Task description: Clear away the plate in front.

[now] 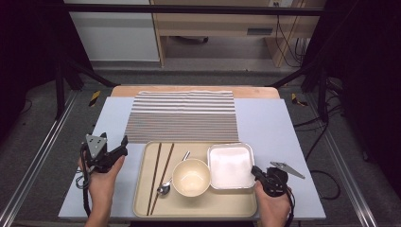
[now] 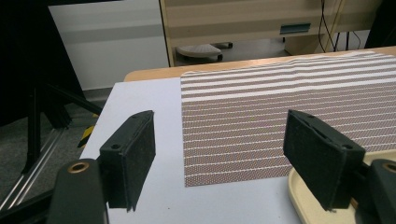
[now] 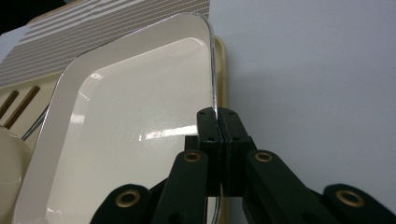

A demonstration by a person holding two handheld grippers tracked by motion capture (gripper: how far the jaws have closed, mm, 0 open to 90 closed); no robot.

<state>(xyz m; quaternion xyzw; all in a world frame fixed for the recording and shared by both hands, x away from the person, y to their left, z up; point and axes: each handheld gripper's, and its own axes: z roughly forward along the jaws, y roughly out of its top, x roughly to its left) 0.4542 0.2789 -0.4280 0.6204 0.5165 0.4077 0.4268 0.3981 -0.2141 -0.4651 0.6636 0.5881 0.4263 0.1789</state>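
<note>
Grey-blue table [image 1: 269, 123] in a dim lab, cabinets behind it, a striped mat [image 1: 182, 116] laid across its far half and a beige tray [image 1: 198, 205] just in front of the mat.

Right gripper [image 3: 217, 122]: jaws pinched fully together on the thin right-hand rim of the square white dish [image 3: 135, 121]; in the right gripper view the rim runs straight into the seam between the two black pads, so the grip looks made. In the high view that gripper [image 1: 257, 172] sits at the tray's right edge. The dish [image 1: 230, 165] lies flat in the tray's right part, no tilt visible, so I judge it not lifted yet.

Left gripper [image 2: 224, 158]: jaws wide apart, nothing between them, pointing over bare table and the near left corner of the mat [image 2: 280, 116], with the tray corner [image 2: 303, 198] under the right jaw. In the high view it [image 1: 124, 144] hangs just left of the tray, off it.

Everything else is untouched on the tray: round bowl [image 1: 190, 177] in the middle, spoon [image 1: 165, 187] touching its left side, chopsticks [image 1: 158, 177] farther left.

Progress, my read: very early. Looks like setting the mat from the tray; dish is gripped only. Nothing is on the mat. Left to do: lift the dish onto the mat, then bowl, spoon, chopsticks.
</note>
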